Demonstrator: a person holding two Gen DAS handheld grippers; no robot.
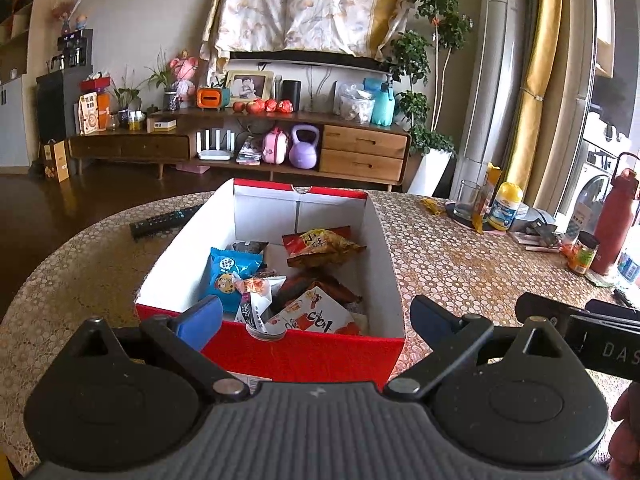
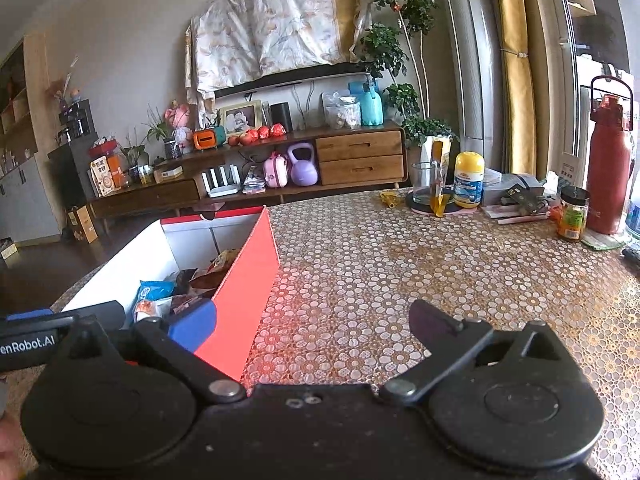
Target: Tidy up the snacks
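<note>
A red cardboard box [image 1: 304, 350] with white inner walls sits on the patterned table and holds several snack packets: a blue cookie packet [image 1: 230, 274], a yellow-orange bag [image 1: 324, 245] and a red-and-white packet [image 1: 316, 314]. My left gripper [image 1: 316, 320] stands open just short of the box's near wall, one finger toward each front corner, nothing held. In the right wrist view the box [image 2: 244, 300] lies at the left. My right gripper [image 2: 314, 324] is wide open beside the box's right wall, its blue left finger [image 2: 192, 326] at the near corner. It holds nothing.
A remote control [image 1: 164, 222] lies left of the box. At the table's far right stand a glass [image 2: 424, 184], a yellow-capped bottle [image 2: 469, 180], a small jar [image 2: 573, 214] and a tall red flask [image 2: 608, 160]. Bare patterned tabletop [image 2: 400, 264] stretches ahead of my right gripper.
</note>
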